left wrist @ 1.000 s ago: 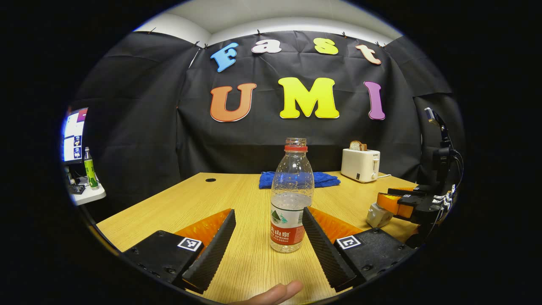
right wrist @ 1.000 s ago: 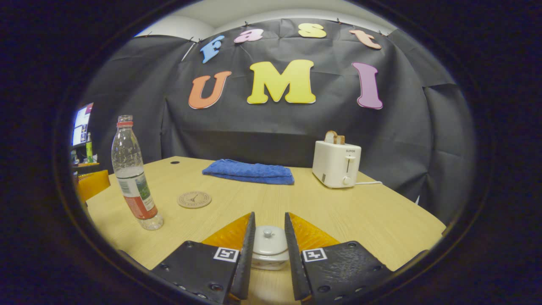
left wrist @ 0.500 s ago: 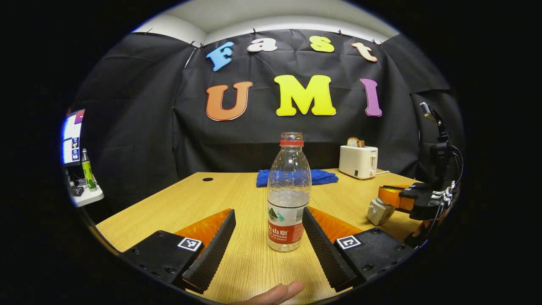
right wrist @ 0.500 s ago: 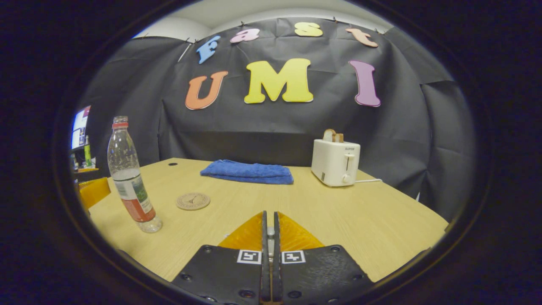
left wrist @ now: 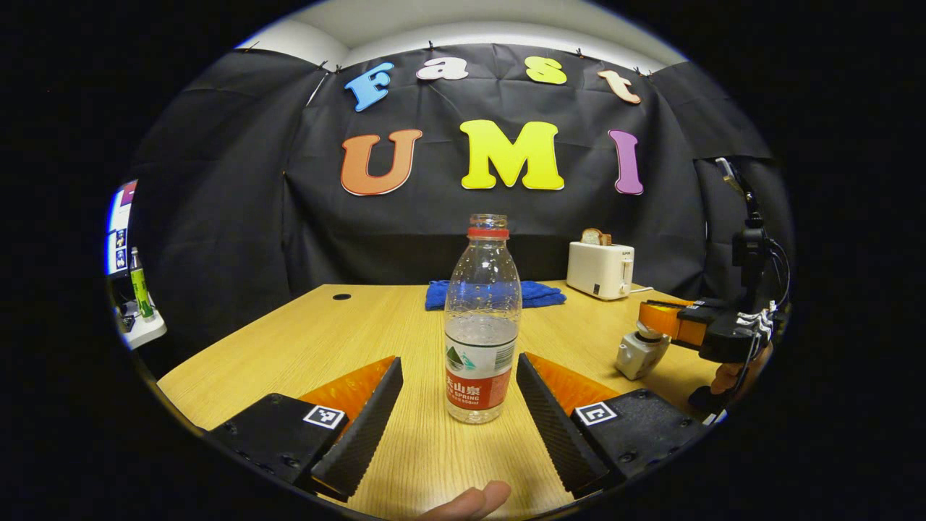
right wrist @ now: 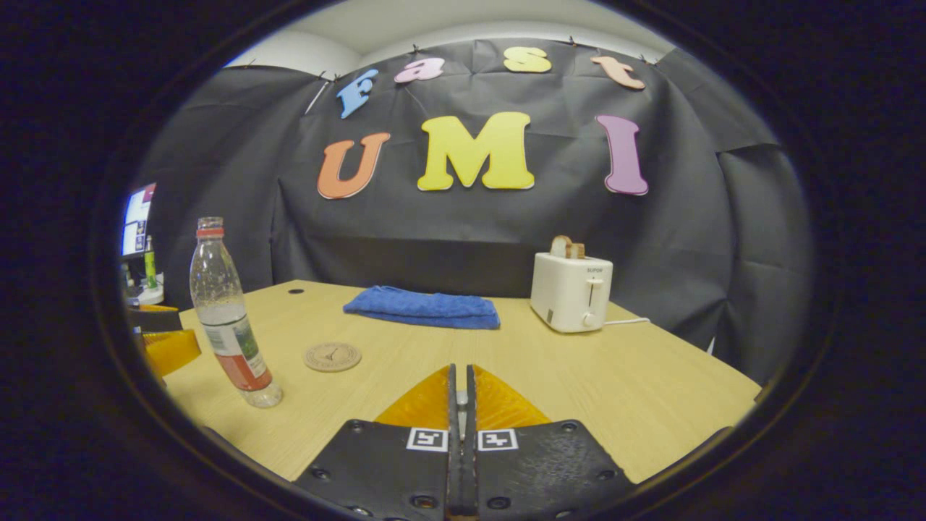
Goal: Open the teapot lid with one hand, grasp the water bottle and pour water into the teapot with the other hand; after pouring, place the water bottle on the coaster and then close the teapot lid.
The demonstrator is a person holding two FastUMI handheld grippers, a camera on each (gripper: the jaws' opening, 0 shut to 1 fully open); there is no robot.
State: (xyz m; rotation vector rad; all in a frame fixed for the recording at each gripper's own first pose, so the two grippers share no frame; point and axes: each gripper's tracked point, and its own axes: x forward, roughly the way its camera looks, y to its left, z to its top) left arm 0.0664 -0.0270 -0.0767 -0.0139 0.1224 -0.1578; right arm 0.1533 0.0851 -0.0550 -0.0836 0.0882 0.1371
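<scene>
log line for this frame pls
left gripper: open, straddling clear plastic water bottle | right gripper: shut on white teapot lid knob | round coaster: bare

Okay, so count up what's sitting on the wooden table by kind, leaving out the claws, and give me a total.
Clear plastic water bottle: 1
White ceramic teapot: 1
Round tan coaster: 1
Folded blue towel: 1
White toaster: 1
Total: 5

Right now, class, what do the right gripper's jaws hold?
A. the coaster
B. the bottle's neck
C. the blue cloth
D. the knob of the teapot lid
D: in the left gripper view the right gripper sits atop the teapot, and in the right gripper view its jaws are nearly closed with the lid knob between them.
</scene>
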